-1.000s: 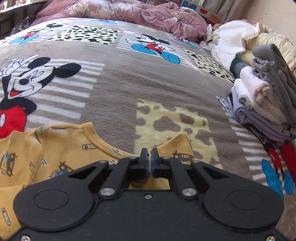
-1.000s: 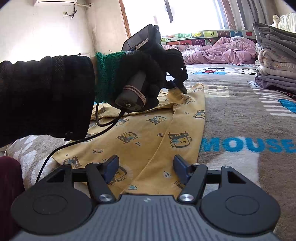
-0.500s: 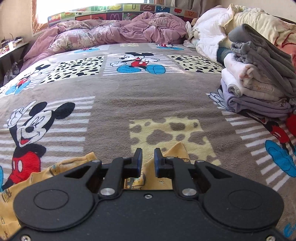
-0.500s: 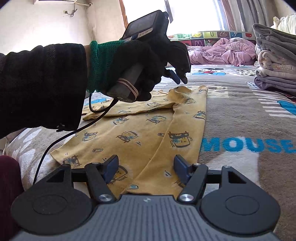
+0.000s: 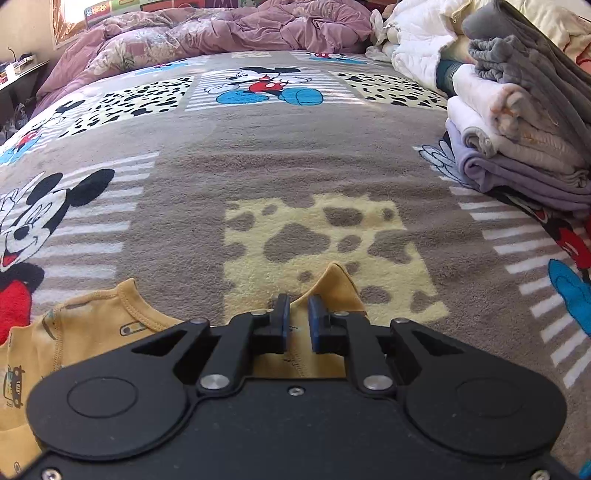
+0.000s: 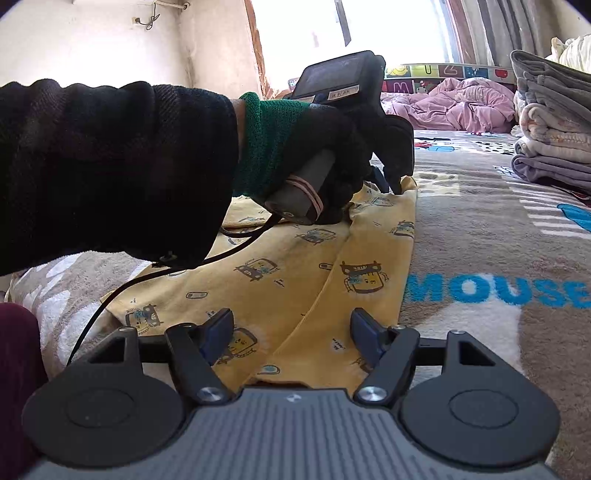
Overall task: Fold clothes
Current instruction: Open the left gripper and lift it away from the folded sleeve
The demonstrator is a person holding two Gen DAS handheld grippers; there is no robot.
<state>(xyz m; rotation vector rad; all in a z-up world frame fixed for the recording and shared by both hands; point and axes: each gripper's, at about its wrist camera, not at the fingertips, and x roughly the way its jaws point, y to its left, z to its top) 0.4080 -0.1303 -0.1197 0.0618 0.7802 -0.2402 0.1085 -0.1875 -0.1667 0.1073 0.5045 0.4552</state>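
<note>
A yellow child's garment with small car prints [image 6: 295, 266] lies flat on the Mickey Mouse blanket [image 5: 280, 155], with its right side folded over lengthwise. My left gripper [image 5: 296, 320] is slightly open, low over the garment's far right corner [image 5: 338, 286]; the cloth lies between and under its blue pads. From the right wrist view the left gripper [image 6: 388, 181] sits at that far corner, held by a gloved hand. My right gripper [image 6: 291, 332] is wide open and empty, just above the garment's near hem.
A stack of folded grey, white and lilac clothes [image 5: 524, 122] stands at the right of the bed. A rumpled pink duvet [image 5: 229, 33] lies at the far end. A black cable [image 6: 177, 269] trails from the left gripper across the garment.
My left gripper opened and let go of the garment's far corner, lifted briefly, then came back down over it. The right gripper has stayed still and open.
</note>
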